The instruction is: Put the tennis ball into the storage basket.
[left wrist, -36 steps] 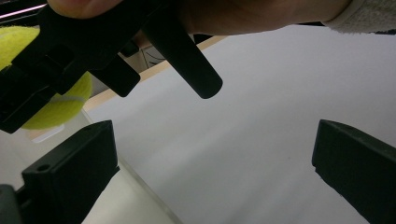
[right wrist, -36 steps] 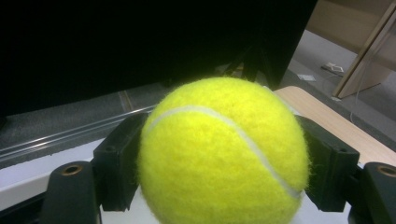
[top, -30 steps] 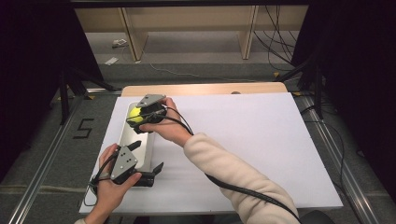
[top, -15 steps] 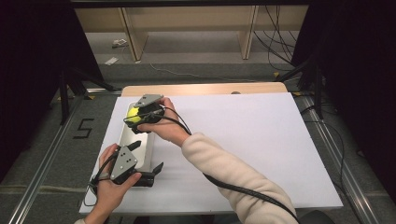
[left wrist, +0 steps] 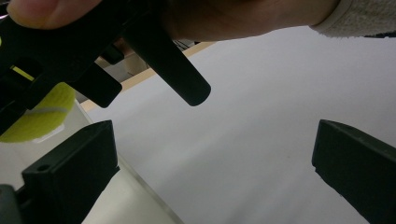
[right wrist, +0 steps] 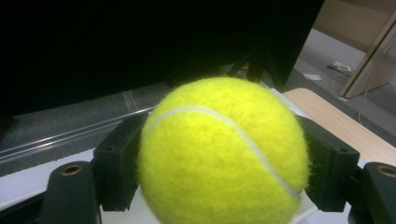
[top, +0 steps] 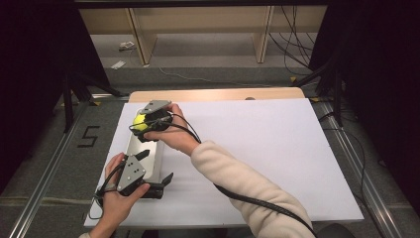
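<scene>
Yellow tennis ball [top: 139, 121] is clamped in the right claw [top: 143, 124], over the far end of the long pale tray [top: 159, 154] at the desk's left edge. Right gripper view confirms it: ball [right wrist: 219, 154] sits square between both black jaws, felt pressed on each side, seam running diagonally across.

Change over the last second: almost none. The right claw has crept a touch toward the far-left end of the tray; ball has stayed in the grip. The left claw [top: 157, 171] hasn't moved, parked at the tray's near end.

My read: transport is done or nearly done, and this is the hover before release into the tray, or the first instant after a lift from it. Can't tell which from ball height alone; I can't tell whether the ball is touching the tray floor.

Left claw: jaws wide apart, nothing between them. In its own view [left wrist: 210, 182] they frame bare white desk [left wrist: 243, 140], with the ball [left wrist: 39, 116] and the right claw just up-left.

Counts:
- tennis balls: 1
- trays: 1
- claws: 2, one loaded, one empty
- white sheets covering the desk [top: 257, 148]: 1

Risk: ball rolls along the tray on release if dropped from height.
</scene>
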Action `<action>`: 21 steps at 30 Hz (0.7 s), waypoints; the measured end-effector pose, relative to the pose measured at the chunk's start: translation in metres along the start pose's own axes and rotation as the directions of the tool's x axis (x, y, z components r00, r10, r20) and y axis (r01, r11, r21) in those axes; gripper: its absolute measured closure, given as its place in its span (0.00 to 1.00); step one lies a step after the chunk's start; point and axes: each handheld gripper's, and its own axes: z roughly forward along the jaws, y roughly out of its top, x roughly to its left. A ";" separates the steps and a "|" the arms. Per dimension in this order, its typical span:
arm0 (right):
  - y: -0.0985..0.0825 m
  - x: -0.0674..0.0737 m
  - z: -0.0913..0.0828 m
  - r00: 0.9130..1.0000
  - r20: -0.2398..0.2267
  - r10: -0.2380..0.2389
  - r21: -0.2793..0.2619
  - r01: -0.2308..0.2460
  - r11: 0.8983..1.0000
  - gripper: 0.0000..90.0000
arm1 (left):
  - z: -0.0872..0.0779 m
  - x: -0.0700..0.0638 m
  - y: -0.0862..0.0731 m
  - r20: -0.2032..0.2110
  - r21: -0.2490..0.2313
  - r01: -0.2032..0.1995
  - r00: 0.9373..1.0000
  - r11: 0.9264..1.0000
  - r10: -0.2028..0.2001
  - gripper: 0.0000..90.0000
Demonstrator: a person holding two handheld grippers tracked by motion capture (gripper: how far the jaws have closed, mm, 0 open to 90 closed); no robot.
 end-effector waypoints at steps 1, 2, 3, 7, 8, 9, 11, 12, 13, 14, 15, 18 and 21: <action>0.000 0.000 0.000 1.000 -0.001 0.000 0.001 0.000 1.000 0.29 | 0.000 0.000 0.000 0.000 0.000 0.000 1.000 1.000 0.000 0.00; 0.000 0.000 0.001 1.000 -0.002 0.002 0.002 -0.002 1.000 0.29 | 0.000 0.000 0.000 0.000 0.000 0.000 1.000 1.000 0.000 0.00; 0.000 0.000 0.001 1.000 -0.004 0.001 0.004 -0.001 1.000 0.29 | 0.000 0.000 0.000 0.000 0.000 0.000 1.000 1.000 0.000 0.00; 0.000 0.001 0.003 1.000 -0.005 -0.003 0.006 0.003 1.000 0.29 | 0.000 0.000 0.000 0.001 0.000 -0.001 1.000 1.000 0.001 0.00; 0.000 0.001 0.003 1.000 -0.008 -0.001 0.007 0.001 1.000 0.29 | 0.000 0.000 0.000 0.000 -0.001 0.000 1.000 1.000 0.000 0.00; -0.001 0.001 0.004 1.000 -0.008 -0.001 0.009 0.001 1.000 0.29 | 0.000 0.000 0.000 0.000 -0.001 0.000 1.000 1.000 0.000 0.00; -0.001 0.002 0.004 1.000 -0.011 -0.001 0.015 0.001 1.000 0.29 | 0.000 0.000 0.000 0.001 -0.001 -0.001 1.000 1.000 0.001 0.00; -0.001 0.002 0.004 1.000 -0.011 0.000 0.016 0.001 1.000 0.29 | 0.000 0.000 0.000 0.001 -0.001 -0.002 1.000 1.000 0.002 0.00; -0.001 0.002 0.005 1.000 -0.009 0.001 0.014 -0.001 1.000 0.29 | 0.000 0.000 0.000 0.001 -0.001 -0.002 1.000 1.000 0.002 0.00; -0.002 0.002 0.005 1.000 -0.009 0.003 0.015 -0.003 1.000 0.29 | 0.000 0.000 0.000 0.001 -0.001 -0.001 1.000 1.000 0.001 0.00; -0.002 0.002 0.006 1.000 -0.009 0.005 0.015 -0.005 1.000 0.29 | 0.000 0.000 0.000 0.001 0.000 -0.002 1.000 1.000 0.002 0.00; -0.002 0.002 0.007 1.000 -0.012 0.007 0.020 -0.007 1.000 0.29 | 0.000 0.000 0.000 0.001 0.001 -0.002 1.000 1.000 0.002 0.00; -0.002 0.002 0.008 1.000 -0.014 0.013 0.023 -0.013 1.000 0.29 | 0.000 0.000 0.000 0.001 0.000 -0.002 1.000 1.000 0.002 0.00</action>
